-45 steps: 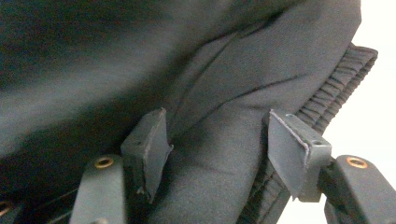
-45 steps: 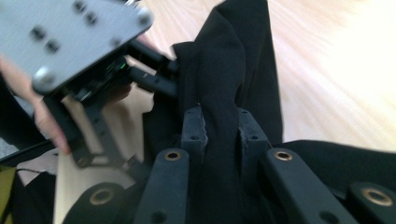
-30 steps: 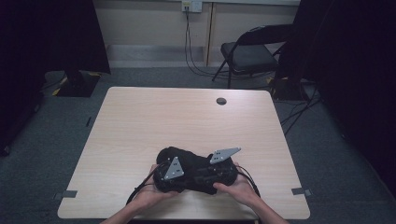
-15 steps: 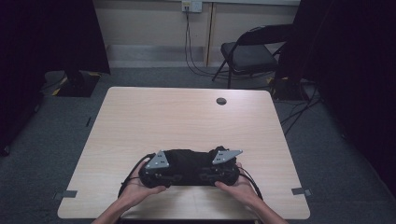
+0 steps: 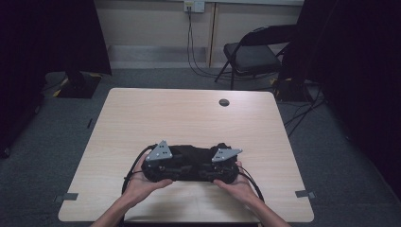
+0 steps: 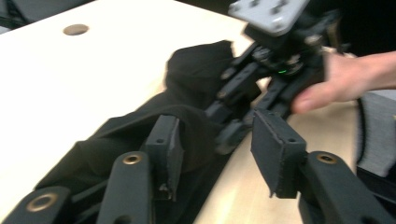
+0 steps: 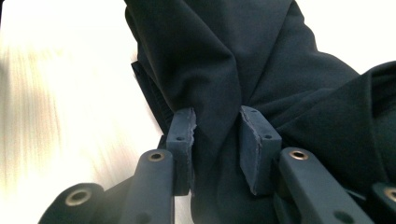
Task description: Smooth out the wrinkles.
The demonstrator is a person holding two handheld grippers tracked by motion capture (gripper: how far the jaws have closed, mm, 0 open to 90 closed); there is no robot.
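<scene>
Black cloth [image 5: 191, 153] is lying bunched up on the wooden table [image 5: 189, 118], at about 6 o'clock on the tabletop, close to the person. The left gripper [image 5: 163, 165] is sitting at the cloth's 9 o'clock end. In the left gripper view its jaws are standing apart, and they have just been opening; one pad [image 6: 164, 144] is touching the cloth while the other is hanging over bare wood. The right gripper [image 5: 222, 165] is sitting at the 3 o'clock end. In the right gripper view its pads [image 7: 182, 135] are pinching a fold of the cloth [image 7: 219, 93], though the jaws have just been opening a little.
</scene>
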